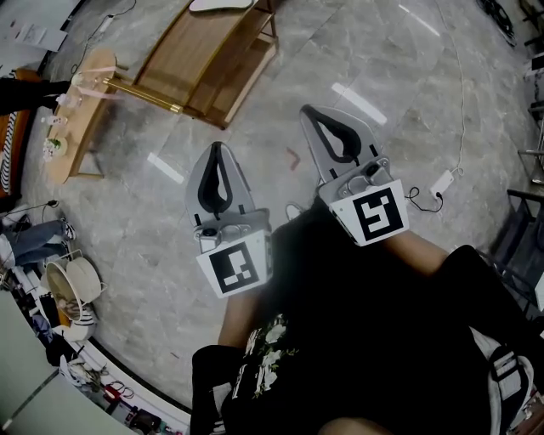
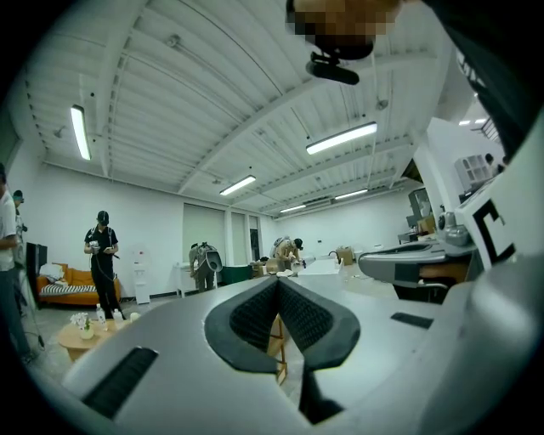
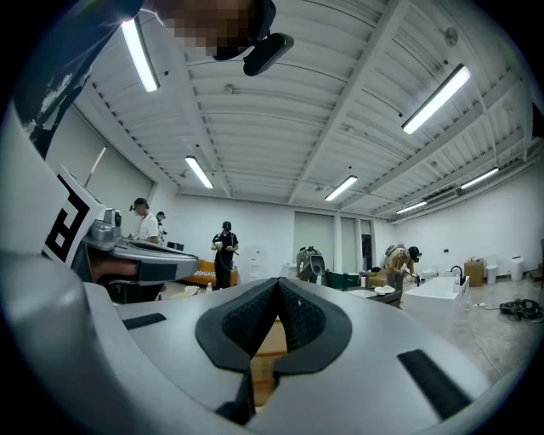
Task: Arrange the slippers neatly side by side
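1. Grey marbled floor (image 1: 382,102) fills most of the head view. A slatted wooden rack (image 1: 208,64) stands at the top, and a low wooden surface (image 1: 81,110) carrying small bottles and flowers stands at the left. A white plug block (image 1: 442,182) on a cable lies to the right.
2. The gripper views look level across a large white hall with strip lights, where several people stand far off.
3. The left hand-held gripper (image 1: 219,151) is held out over the floor. Its black pads are pressed together at the tip, with nothing between them (image 2: 278,285).
4. The right hand-held gripper (image 1: 313,116) sits just beside it and a little further forward. Its jaws are likewise pressed together and empty (image 3: 276,285).
5. No pair of slippers can be made out for certain in any view. A pale object (image 1: 223,4) lies on top of the rack, cut off by the upper edge, and it may be one.
6. Too little of that object shows to tell which way it points. The visible part runs roughly across the picture, but I cannot judge its toe end or its true long axis.
7. By my judgement the task has not started. Nothing is held, and no slippers lie side by side on the floor. Finding them, picking each one up and setting them parallel all remains to be done.
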Motion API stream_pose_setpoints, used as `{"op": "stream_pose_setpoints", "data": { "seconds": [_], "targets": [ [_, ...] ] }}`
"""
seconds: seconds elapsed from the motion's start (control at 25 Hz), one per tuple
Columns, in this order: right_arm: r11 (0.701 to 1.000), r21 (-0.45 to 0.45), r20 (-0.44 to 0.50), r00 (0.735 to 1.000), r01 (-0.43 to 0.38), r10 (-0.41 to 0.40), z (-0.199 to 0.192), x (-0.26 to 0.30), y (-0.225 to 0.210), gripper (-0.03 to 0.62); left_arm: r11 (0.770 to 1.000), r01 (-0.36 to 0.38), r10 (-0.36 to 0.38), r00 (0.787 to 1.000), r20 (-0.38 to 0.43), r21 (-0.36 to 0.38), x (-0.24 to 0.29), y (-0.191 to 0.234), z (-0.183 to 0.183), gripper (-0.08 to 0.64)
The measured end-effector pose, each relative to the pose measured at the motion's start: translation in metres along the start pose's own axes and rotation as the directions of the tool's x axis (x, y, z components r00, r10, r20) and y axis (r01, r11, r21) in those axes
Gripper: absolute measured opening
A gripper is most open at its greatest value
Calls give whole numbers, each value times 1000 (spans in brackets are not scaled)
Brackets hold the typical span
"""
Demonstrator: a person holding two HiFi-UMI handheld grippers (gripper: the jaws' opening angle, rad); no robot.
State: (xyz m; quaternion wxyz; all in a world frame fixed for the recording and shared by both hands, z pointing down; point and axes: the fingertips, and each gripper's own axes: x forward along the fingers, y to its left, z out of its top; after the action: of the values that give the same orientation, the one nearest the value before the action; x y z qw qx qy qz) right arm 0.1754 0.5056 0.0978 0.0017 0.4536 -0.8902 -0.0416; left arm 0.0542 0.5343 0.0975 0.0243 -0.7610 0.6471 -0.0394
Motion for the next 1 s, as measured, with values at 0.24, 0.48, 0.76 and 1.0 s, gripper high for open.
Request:
{"op": "stream_pose_setpoints", "data": {
  "seconds": [0.24, 0.48, 0.76, 1.0],
  "targets": [
    [999, 17, -41, 998, -46, 47, -17, 2, -22, -2, 999, -52, 51, 997, -56, -8, 11, -7, -15, 2],
    [996, 36, -24, 997, -79, 80, -22, 8, -39, -2, 994, -105, 103, 992, -70, -13, 25, -9, -16, 2],
    [993, 53, -36, 994, -104, 106, -34, 1, -62, -2, 991, -127, 129, 986, -104, 31, 32, -35, -27, 2],
    [990, 70, -54, 991, -121, 125, -43, -2, -72, -2, 988, -141, 147, 982, -122, 59, 37, -46, -26, 2]
  ]
}}
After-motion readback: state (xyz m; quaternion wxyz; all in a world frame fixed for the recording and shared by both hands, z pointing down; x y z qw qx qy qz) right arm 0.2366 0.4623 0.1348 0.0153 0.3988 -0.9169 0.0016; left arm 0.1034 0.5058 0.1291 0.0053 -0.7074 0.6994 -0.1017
